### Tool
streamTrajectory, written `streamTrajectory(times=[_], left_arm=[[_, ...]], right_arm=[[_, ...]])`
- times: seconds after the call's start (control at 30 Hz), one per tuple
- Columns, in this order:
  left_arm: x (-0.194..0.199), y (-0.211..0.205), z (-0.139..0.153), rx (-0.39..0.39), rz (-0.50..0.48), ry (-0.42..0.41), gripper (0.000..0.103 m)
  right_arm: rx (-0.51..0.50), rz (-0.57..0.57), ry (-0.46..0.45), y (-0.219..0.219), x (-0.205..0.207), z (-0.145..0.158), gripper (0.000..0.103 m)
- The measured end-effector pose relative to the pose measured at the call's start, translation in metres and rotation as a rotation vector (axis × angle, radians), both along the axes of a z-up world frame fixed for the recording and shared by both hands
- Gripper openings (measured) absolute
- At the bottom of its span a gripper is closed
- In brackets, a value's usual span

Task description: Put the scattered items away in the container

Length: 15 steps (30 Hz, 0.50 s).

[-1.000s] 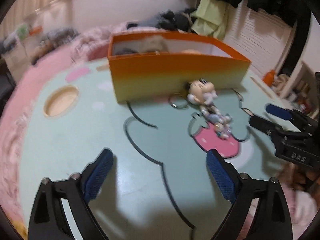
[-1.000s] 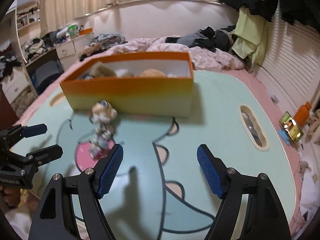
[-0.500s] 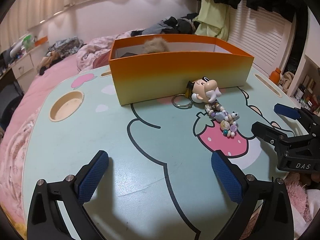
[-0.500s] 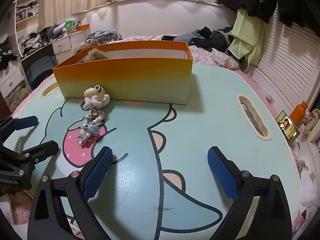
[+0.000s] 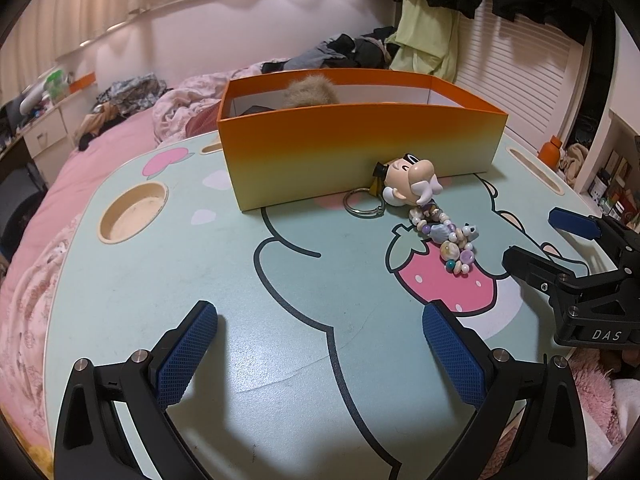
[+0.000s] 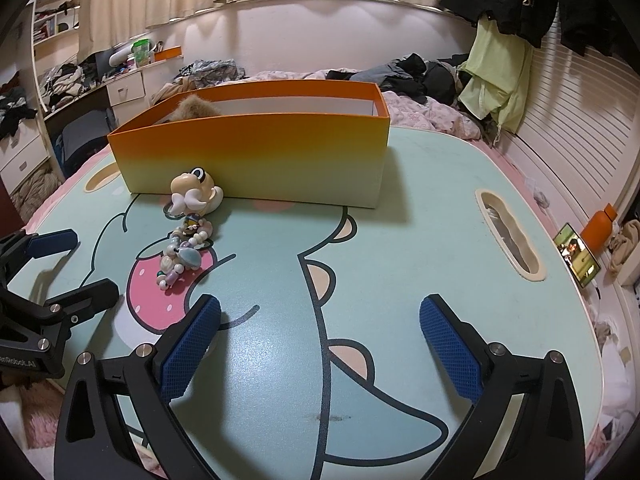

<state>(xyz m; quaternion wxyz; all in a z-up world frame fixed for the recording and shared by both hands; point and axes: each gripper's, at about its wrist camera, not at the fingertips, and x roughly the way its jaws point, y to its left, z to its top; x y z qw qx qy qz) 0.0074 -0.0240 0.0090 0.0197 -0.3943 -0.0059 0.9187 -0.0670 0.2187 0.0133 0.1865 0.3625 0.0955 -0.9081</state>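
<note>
We held both hand-held grippers low over a pale green counter (image 5: 168, 288) printed with a cartoon strawberry. The left hand-held gripper (image 5: 320, 334), with blue textured pads, stood with its fingers wide apart and nothing between them. The right hand-held gripper (image 6: 320, 330) was likewise spread and empty; in the left wrist view it showed at the right edge (image 5: 548, 240), near the beads.

A keychain with a cartoon head, white moustache and black hat (image 5: 412, 188) lay on the counter, the head touching the front wall of an orange-to-yellow cardboard box (image 5: 360, 148). Its metal ring (image 5: 363, 204) rested flat just beside the head. A strand of pastel beads and shells (image 5: 450, 242) trailed from the head across the printed strawberry.

Inside the box a tuft of tan fur (image 5: 310, 94) rose above the rim, beside a dark item we could not identify. Beyond the counter lay a pink bed (image 5: 120, 136) strewn with clothes.
</note>
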Motion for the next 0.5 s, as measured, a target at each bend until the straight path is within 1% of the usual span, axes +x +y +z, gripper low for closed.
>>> streamTrajectory(times=[0.5], left_arm=[[0.0016,0.0,-0.0003,0.0,0.0,0.001,0.102]], right_arm=[[0.0,0.0,0.001,-0.0004,0.0007,-0.0001,0.1]])
